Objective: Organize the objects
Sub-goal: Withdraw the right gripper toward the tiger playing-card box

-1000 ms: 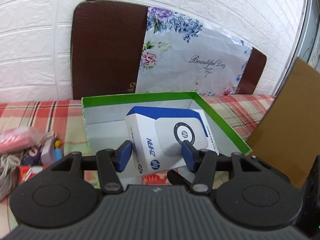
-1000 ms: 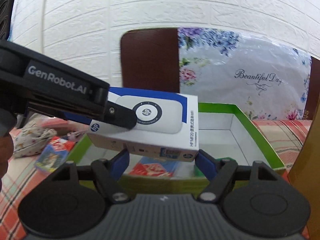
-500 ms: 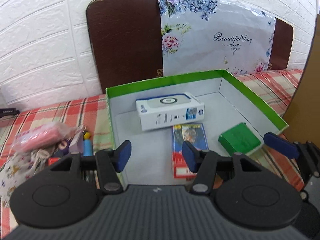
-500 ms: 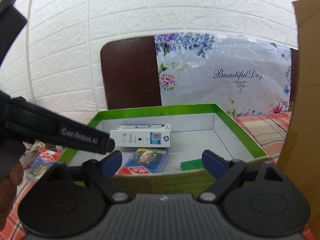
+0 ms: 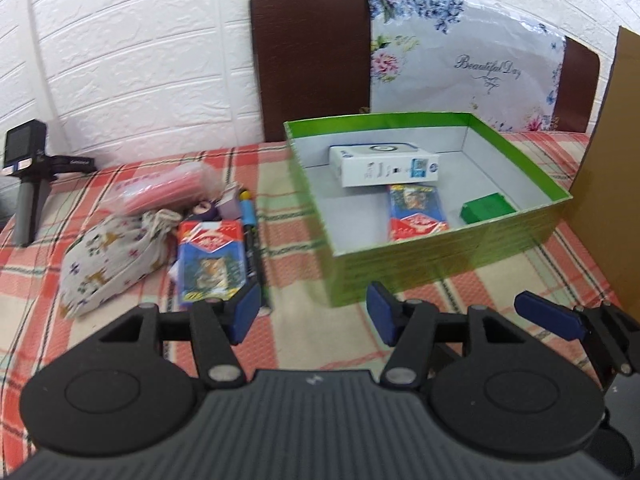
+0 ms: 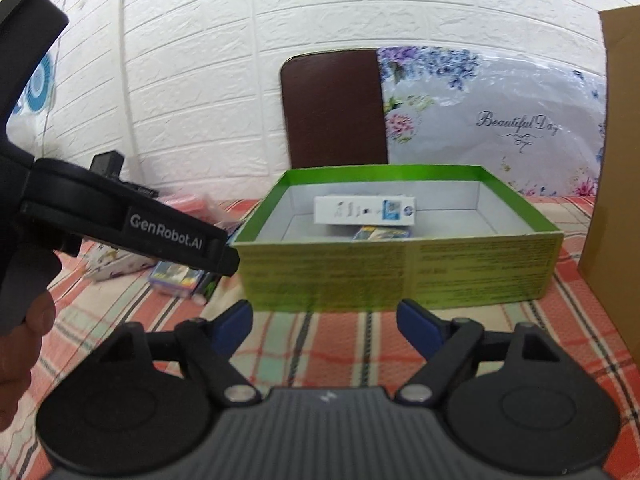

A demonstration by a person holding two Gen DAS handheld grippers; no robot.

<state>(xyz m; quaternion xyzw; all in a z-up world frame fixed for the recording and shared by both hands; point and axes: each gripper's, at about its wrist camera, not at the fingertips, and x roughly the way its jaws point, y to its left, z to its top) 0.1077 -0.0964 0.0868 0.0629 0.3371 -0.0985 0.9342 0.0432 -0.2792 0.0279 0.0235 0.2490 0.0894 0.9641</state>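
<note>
White brick wall behind, brown board (image 5: 312, 60) and floral sheet (image 5: 460, 60) leaning against it. Red-checked cloth across the bench (image 5: 320, 344).

Left hand-held gripper (image 5: 312, 310): released, jaws opening, nothing between the blue pads, only checked cloth below. Ahead and to its right, green box (image 5: 440, 248), lid off, near wall facing the pads. Inside, at the far end, white HP carton (image 5: 384, 166), lying flat. Just nearer than the carton, card packet (image 5: 416, 212); to that packet's right, small green block (image 5: 486, 208) against the near wall. Ahead and to the left, outside the box: second card packet (image 5: 212, 264), dark pen (image 5: 250, 240) beside it, printed cloth pouch (image 5: 108, 260) further left, pink pack (image 5: 160, 192) beyond. Far left, small camera on a stand (image 5: 24, 152). Far right, upright cardboard sheet (image 5: 612, 160).

Right hand-held gripper (image 6: 325, 326): released too, jaws closing on nothing, pads apart over the cloth, short of the box wall. Straight ahead, same green box, carton visible over the rim. Left of it, the other tool's arm, gripped by a hand (image 6: 24, 340) at the frame edge.
</note>
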